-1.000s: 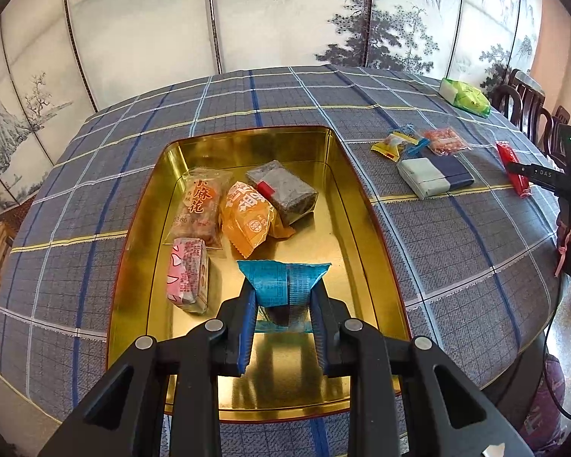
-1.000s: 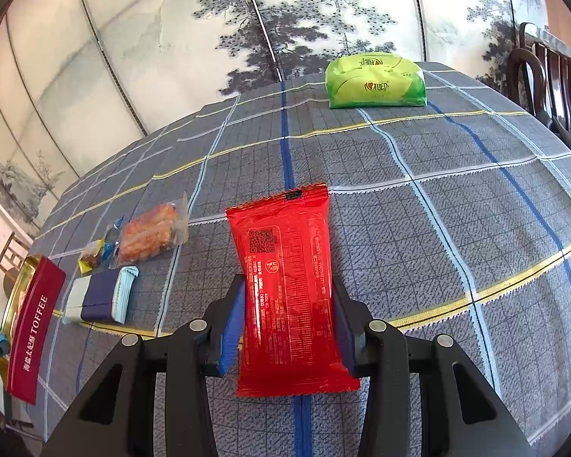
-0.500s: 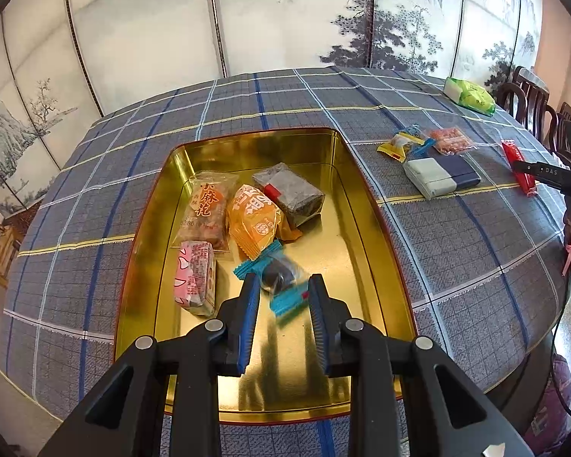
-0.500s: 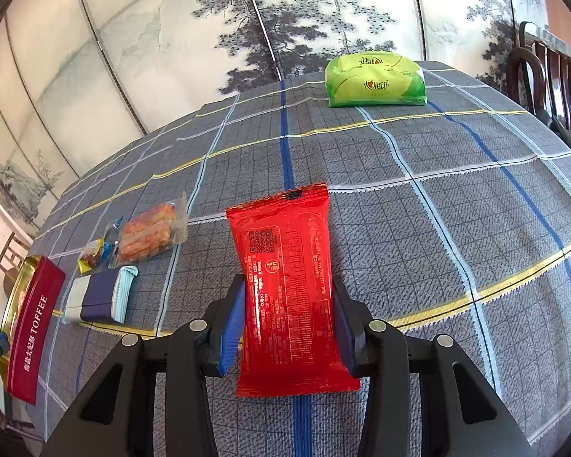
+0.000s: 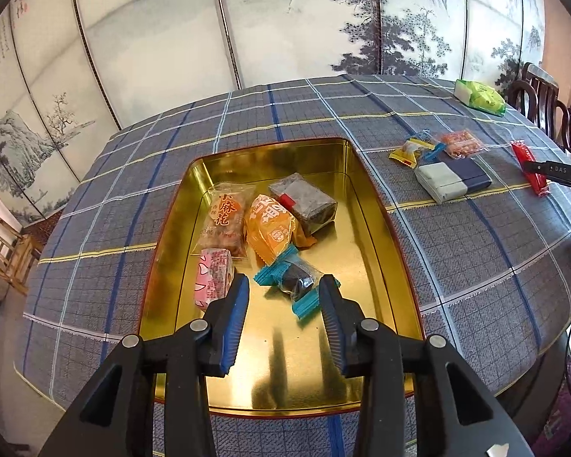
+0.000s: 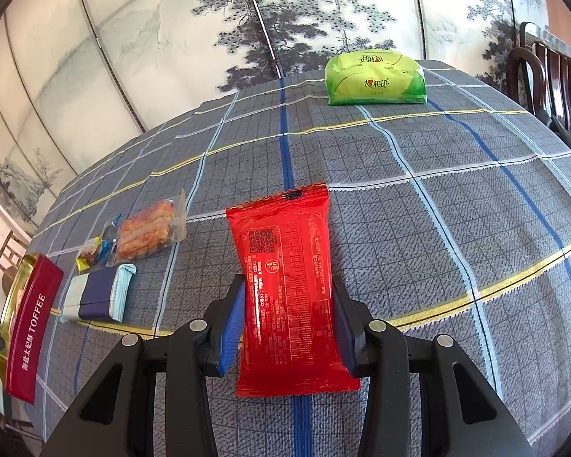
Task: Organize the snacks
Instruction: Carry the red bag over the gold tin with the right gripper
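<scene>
A gold tin (image 5: 365, 205) on the checked tablecloth holds several wrapped snacks: a clear pack with orange print (image 5: 224, 221), an orange pack (image 5: 272, 228), a dark cake (image 5: 304, 202), a pink pack (image 5: 213, 282) and a blue-wrapped dark candy (image 5: 297, 282). My left gripper (image 5: 283, 301) is open and empty above the tin, just behind the blue candy. My right gripper (image 6: 289, 304) has its jaws on both sides of a red snack pack (image 6: 289, 289) lying on the cloth; whether they press it is unclear. The red pack also shows in the left wrist view (image 5: 529, 167).
On the cloth lie a navy-and-white pack (image 5: 451, 181), a yellow candy (image 5: 405, 152), a clear pack of orange crackers (image 6: 148, 234) and a green tissue pack (image 6: 375, 78). The tin's red side (image 6: 30, 327) reads TOFFEE. Dark chairs (image 6: 544, 76) stand at the right.
My left gripper opened and let go of the blue-wrapped candy, which now lies in the tin, then pulled back and up. The right gripper and red pack have not moved.
</scene>
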`<act>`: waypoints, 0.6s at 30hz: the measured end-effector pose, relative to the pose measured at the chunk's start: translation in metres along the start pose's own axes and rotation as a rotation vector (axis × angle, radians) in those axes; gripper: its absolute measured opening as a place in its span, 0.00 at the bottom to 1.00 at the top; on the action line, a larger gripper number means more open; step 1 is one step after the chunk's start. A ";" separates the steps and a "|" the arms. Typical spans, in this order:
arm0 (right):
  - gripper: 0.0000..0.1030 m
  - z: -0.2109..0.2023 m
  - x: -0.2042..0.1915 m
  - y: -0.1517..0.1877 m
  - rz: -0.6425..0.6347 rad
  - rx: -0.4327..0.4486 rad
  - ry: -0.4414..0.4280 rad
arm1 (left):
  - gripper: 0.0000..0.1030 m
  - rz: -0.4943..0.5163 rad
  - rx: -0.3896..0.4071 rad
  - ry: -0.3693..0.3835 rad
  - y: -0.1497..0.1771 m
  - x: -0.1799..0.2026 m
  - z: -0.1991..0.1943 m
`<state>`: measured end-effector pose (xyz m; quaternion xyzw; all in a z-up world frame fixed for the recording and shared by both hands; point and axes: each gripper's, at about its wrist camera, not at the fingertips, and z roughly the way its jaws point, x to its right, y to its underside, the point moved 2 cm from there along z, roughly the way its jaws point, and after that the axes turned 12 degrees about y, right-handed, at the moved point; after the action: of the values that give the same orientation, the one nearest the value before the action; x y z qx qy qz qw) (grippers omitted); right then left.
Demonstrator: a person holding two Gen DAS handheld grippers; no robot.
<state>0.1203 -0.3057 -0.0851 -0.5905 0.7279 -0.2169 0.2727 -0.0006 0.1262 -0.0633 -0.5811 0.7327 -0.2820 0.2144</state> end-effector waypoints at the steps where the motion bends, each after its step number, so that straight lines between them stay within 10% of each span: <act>1: 0.42 0.001 -0.001 0.001 -0.003 -0.002 0.001 | 0.35 -0.001 0.002 -0.004 0.000 0.000 -0.001; 18: 0.42 -0.026 -0.010 0.036 0.014 -0.028 -0.044 | 0.53 0.023 0.074 -0.113 0.004 0.001 -0.028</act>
<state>0.0780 -0.2891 -0.0864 -0.5936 0.7290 -0.1917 0.2818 -0.0214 0.1303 -0.0446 -0.5795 0.7150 -0.2730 0.2799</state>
